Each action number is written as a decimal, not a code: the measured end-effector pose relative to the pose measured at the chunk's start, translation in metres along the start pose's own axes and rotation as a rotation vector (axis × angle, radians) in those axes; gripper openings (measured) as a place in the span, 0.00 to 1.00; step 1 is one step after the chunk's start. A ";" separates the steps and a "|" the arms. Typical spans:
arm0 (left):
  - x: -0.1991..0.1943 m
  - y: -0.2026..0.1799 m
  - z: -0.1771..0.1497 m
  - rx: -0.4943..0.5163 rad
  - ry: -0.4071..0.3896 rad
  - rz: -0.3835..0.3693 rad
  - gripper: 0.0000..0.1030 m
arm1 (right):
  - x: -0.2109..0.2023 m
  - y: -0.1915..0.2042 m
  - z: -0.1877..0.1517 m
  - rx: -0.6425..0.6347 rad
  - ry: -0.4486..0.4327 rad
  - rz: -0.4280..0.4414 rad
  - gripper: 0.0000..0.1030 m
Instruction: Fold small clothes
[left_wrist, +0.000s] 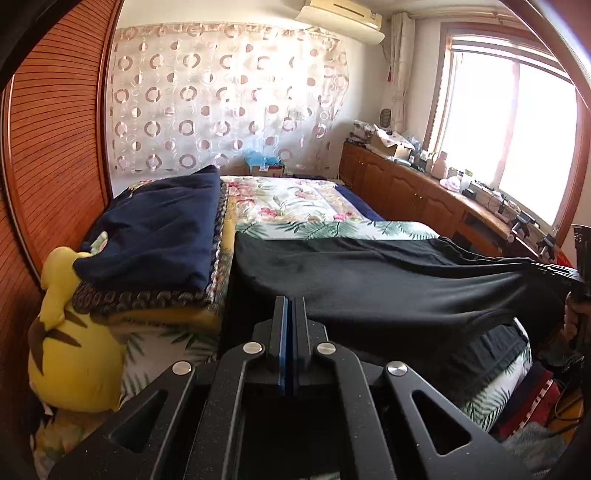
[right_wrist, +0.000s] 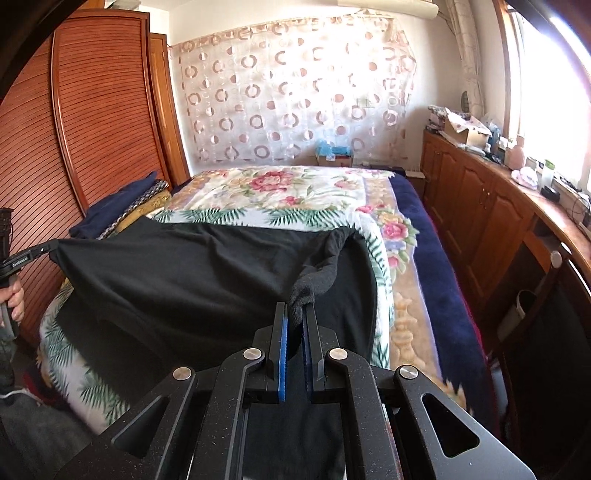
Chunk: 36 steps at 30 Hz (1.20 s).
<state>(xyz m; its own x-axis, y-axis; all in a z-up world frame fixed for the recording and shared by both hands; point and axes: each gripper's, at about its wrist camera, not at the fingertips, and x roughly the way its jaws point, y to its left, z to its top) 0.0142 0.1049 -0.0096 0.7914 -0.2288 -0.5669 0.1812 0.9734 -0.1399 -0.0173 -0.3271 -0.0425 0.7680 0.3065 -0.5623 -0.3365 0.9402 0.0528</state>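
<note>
**Black Top Held Up Over the Flowery Bed**

A bedroom with a flowery bedspread (right_wrist: 295, 192). The soft black cloth top (right_wrist: 192, 273) hangs stretched over the near bed edge. The left claw (left_wrist: 290, 306) and right claw (right_wrist: 295, 314) each pinch a corner tight. Best keep both corners level and pulled flat, then lay it down smooth. No writing can be read.

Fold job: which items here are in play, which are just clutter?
In play:
black garment
left tool
right tool
floral bedspread

Clutter:
folded navy cloth
yellow plush toy
cardboard box
</note>
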 end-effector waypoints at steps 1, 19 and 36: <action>-0.001 0.001 -0.002 0.001 0.004 0.005 0.02 | -0.002 0.000 -0.003 0.004 0.011 -0.001 0.06; 0.029 0.018 -0.051 -0.032 0.152 0.073 0.49 | 0.040 0.015 -0.021 -0.031 0.093 -0.115 0.45; 0.045 0.021 -0.063 -0.050 0.209 0.113 0.74 | 0.109 0.068 -0.046 -0.085 0.114 0.012 0.47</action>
<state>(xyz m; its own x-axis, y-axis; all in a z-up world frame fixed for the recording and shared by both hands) 0.0169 0.1143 -0.0893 0.6658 -0.1202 -0.7364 0.0651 0.9925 -0.1031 0.0182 -0.2372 -0.1385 0.6981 0.2944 -0.6526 -0.3939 0.9191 -0.0067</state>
